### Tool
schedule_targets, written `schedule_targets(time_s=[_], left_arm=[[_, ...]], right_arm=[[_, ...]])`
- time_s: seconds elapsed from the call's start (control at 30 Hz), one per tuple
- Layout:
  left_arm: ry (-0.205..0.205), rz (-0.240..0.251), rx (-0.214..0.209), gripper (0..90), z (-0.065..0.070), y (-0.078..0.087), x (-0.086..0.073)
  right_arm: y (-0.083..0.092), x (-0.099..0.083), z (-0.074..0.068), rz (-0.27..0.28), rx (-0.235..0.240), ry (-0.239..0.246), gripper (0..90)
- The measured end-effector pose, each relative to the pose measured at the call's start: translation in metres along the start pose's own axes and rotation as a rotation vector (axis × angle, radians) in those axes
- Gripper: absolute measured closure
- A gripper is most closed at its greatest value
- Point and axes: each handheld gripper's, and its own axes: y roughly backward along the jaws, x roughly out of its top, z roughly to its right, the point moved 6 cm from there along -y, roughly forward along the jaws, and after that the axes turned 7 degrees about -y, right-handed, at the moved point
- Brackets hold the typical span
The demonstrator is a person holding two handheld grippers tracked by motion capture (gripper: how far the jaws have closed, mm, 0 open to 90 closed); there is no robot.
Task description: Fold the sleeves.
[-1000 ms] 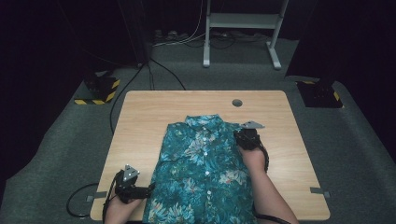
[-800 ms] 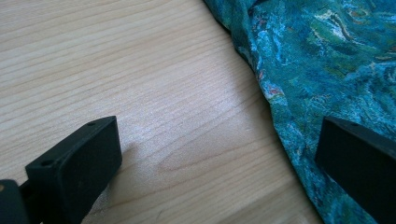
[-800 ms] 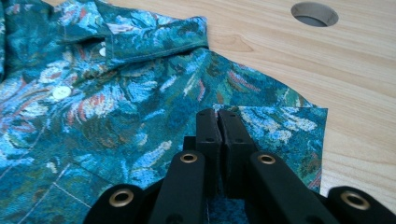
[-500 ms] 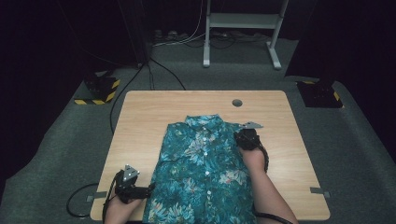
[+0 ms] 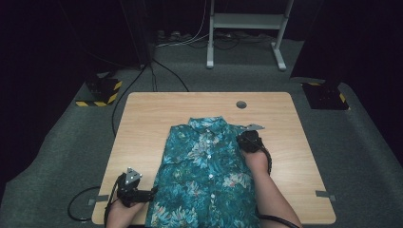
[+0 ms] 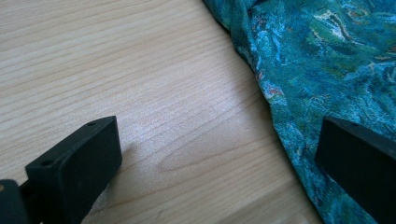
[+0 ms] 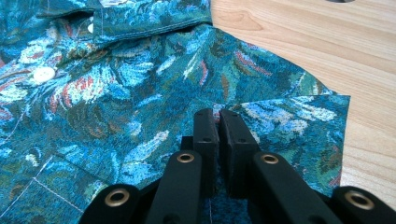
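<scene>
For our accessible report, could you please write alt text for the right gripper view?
The right gripper has its two black jaws closed together on a fold of a teal floral shirt lying on a light wooden table. The shirt's collar and a white button show at upper left, bare wood at upper right.

Teal floral shirt (image 5: 204,171) on pale wood worktop (image 5: 142,123).
Shirt: teal and blue leaf print, red flecks, white buttons (image 7: 44,73). Both grippers black; floor grey carpet (image 5: 57,142).
</scene>
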Motion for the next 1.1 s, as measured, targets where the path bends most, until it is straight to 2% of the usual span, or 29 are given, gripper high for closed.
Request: schedule_targets(time_s=[0.37,0.63,0.67,0.93,1.1], left_arm=[[0.0,0.0,-0.001,0.9,0.0001,0.0,0.0],[-0.003,-0.001,0.0,0.8,0.0003,-0.0001,0.0],[-0.003,0.0,-0.001,0.9,0.0002,0.0,0.0],[-0.003,0.0,0.0,0.8,0.0004,-0.0001,0.0],[-0.004,-0.001,0.001,0.9,0.0005,-0.0002,0.0]], right_arm=[[-0.0033,-0.001,-0.0008,-0.023,0.0,0.0,82.3],[-0.003,-0.0011,-0.003,-0.029,0.008,-0.004,72.4],[-0.003,-0.0007,-0.0033,-0.029,0.003,-0.007,67.8],[-0.0013,0.0007,-0.0035,-0.018,0.018,-0.018,61.3],[0.0012,0.0034,-0.005,-0.01,0.031,-0.014,54.0]])
